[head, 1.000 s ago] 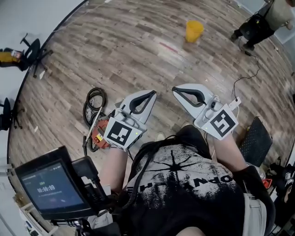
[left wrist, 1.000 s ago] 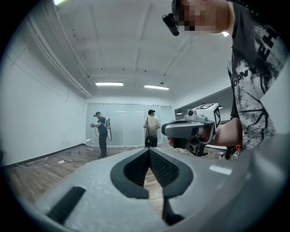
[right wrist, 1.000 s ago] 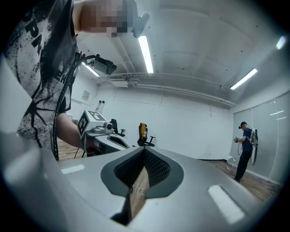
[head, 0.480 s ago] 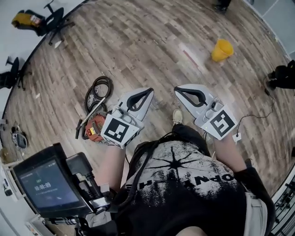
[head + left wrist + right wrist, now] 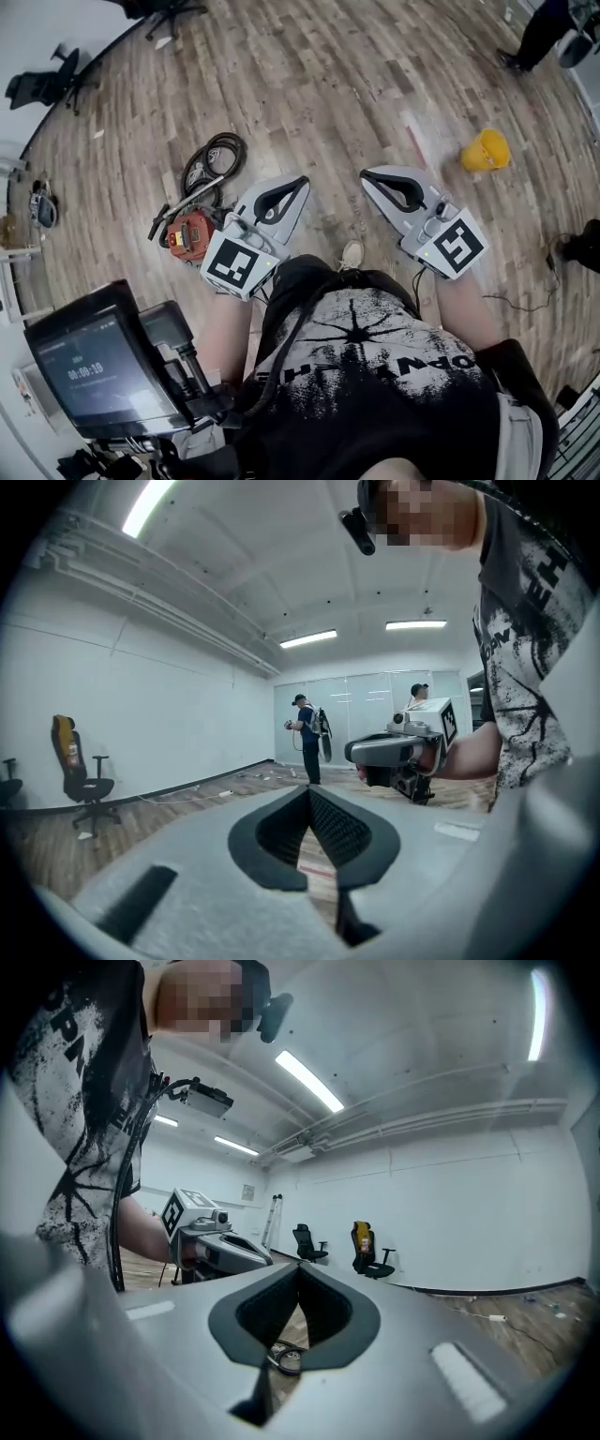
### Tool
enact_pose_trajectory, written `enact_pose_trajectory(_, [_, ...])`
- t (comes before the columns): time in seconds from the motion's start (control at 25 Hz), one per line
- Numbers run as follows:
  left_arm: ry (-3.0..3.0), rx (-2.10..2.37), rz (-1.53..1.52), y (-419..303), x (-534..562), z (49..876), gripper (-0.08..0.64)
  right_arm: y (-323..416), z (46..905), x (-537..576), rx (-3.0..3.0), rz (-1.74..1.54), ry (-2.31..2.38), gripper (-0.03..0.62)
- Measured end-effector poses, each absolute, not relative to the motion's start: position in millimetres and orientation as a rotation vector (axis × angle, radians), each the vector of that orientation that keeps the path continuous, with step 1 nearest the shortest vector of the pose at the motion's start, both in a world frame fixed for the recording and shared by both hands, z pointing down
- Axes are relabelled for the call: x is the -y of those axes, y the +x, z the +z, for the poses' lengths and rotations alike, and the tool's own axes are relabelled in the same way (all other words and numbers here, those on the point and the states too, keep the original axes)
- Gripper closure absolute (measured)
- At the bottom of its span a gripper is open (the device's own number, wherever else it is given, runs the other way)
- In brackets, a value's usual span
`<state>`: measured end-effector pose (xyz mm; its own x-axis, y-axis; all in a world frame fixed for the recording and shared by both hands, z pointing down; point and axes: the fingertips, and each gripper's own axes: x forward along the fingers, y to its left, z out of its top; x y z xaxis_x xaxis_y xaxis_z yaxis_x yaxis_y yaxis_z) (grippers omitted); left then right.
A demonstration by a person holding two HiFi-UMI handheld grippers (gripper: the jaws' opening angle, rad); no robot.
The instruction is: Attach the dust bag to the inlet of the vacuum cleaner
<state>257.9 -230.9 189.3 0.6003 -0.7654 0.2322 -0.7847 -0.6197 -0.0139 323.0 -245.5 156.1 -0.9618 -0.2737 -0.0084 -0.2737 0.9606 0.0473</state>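
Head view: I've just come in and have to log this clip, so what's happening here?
A person stands on a wooden floor with a gripper in each hand. The left gripper and right gripper are both shut, nothing between the jaws. The red vacuum cleaner and its coiled hose lie on the floor to the person's left, untouched. No dust bag is in sight; the attaching has not begun.

You have the small red vacuum cleaner [image 5: 190, 234] lying on the wooden floor [image 5: 328, 94] at your left, its black hose [image 5: 214, 157] coiled just beside it.
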Motion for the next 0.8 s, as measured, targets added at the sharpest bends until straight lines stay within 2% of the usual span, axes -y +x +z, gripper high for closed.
enact_pose_trajectory(0.36, [2.601,1.553,0.31,218,241,185,0.56,272,146,258,-3.084,0.082,-0.138,0.589])
enact_pose_trajectory(0.8, [2.45,1.834,0.232,84,307,158,0.56,124,117,322,-3.097,0.179,0.242,0.589])
